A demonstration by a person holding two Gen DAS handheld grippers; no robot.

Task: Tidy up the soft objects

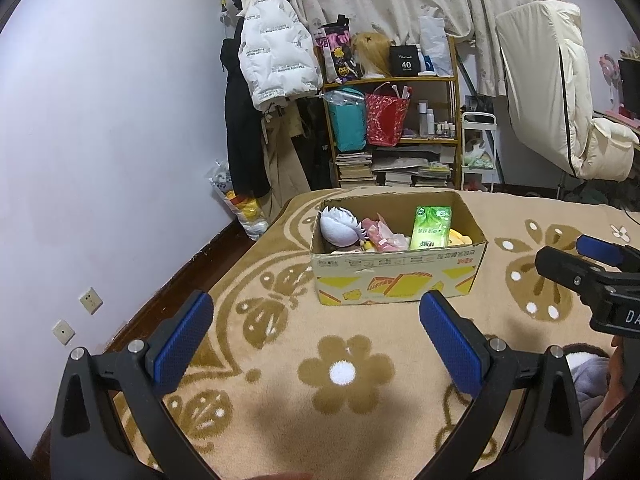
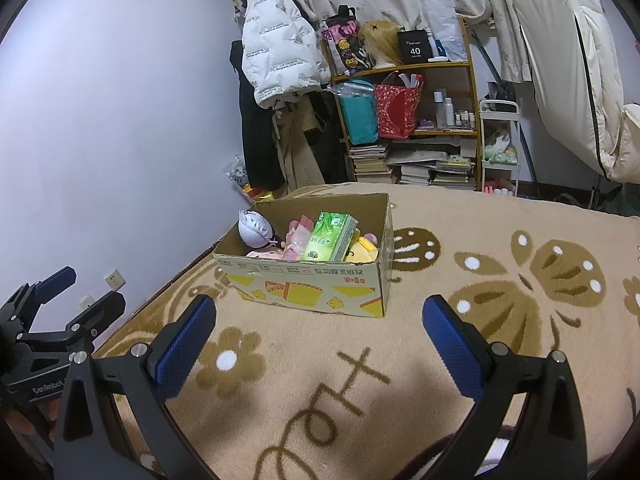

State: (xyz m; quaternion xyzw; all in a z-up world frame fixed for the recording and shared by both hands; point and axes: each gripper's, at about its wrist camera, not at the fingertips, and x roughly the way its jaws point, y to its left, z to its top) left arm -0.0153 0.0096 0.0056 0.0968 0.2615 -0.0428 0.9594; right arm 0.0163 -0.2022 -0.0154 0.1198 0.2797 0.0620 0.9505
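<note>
Beige blanket (image 1: 360, 420), brown flowers; green tissue pack (image 1: 431, 227)

matt cardboard box (image 1: 396, 276) on fuzzy cloth blanket (image 1: 360, 400).

Left wrist: low over the blanket (image 1: 280, 420), facing the cardboard box (image 1: 396, 280) nearby.
Right wrist: same, rightward.
Shared: box, shelf (image 2: 404, 68).

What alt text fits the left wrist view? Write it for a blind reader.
An open cardboard box sits on a tan flowered blanket, holding a plush doll and a green tissue pack. The left gripper is open and empty in front of it, with the right gripper at the right edge.
</note>
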